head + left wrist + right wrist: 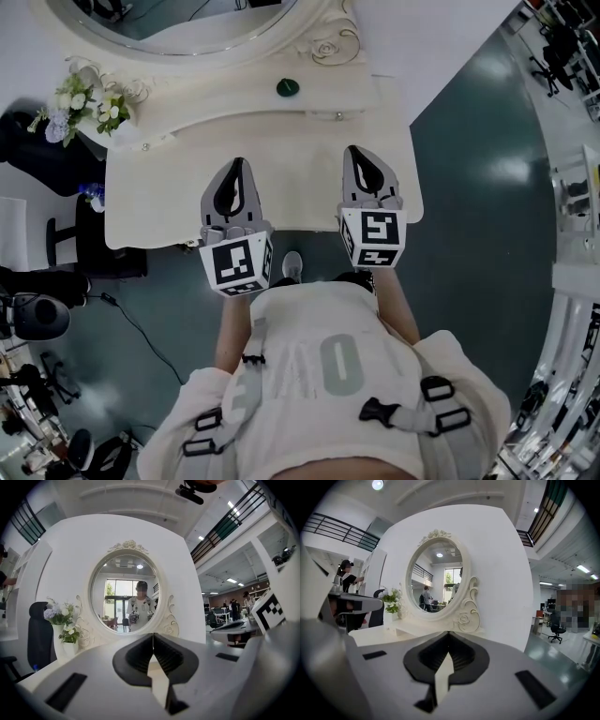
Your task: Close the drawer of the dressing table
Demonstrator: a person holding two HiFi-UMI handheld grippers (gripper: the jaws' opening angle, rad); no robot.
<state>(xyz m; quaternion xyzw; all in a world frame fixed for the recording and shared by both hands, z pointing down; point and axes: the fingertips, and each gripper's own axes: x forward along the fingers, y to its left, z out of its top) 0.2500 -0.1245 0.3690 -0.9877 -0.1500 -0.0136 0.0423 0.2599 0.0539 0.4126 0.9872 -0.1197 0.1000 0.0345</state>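
Cream dressing table [309,178], curved top, carved oval mirror [436,581], rose scrollwork.

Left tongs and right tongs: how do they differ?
The left tongs sit nearer the person; the right tongs reach further toward the mirror. The left tongs hang over the dressing table's middle, the right tongs nearer its right edge. Both are shut and empty.

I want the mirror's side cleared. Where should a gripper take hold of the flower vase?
I'd grip the white vase by its body, below the flowers, coming level from the dressing table front. It stands upright, blooms overhang its top, and the mirror frame crowds its right.
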